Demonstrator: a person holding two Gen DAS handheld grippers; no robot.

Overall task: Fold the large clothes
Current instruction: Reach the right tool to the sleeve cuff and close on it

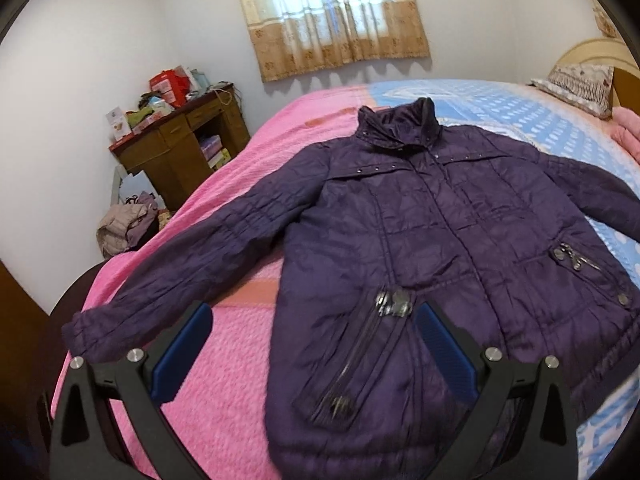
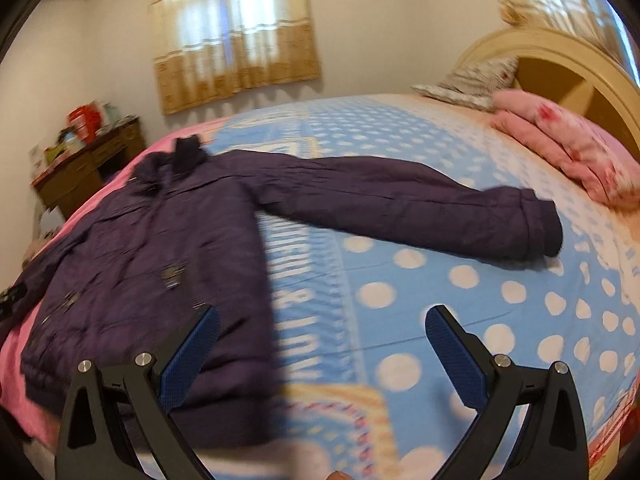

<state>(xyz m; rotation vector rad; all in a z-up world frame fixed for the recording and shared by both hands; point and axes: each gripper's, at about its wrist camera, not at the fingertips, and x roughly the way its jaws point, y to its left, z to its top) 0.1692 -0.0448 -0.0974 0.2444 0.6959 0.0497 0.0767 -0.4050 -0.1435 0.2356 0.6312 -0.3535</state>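
Note:
A dark purple quilted jacket [image 1: 432, 232] lies front up and spread flat on the bed, collar toward the far wall, both sleeves stretched out. My left gripper [image 1: 314, 314] hovers open above its lower hem, near the left zip pocket [image 1: 360, 352], holding nothing. In the right wrist view the same jacket [image 2: 152, 248] fills the left side, its right sleeve [image 2: 420, 208] reaching across the blue spotted sheet to the cuff [image 2: 540, 228]. My right gripper [image 2: 322, 320] is open above the jacket's right edge and the sheet, empty.
The bed carries a pink cover [image 1: 224, 360] on the left and a blue spotted sheet [image 2: 460, 300] on the right. Pillows [image 2: 568, 148] and a folded pink quilt lie by the headboard [image 2: 560, 64]. A cluttered wooden desk [image 1: 180, 144] and a clothes pile [image 1: 124, 228] stand beyond the bed's left side.

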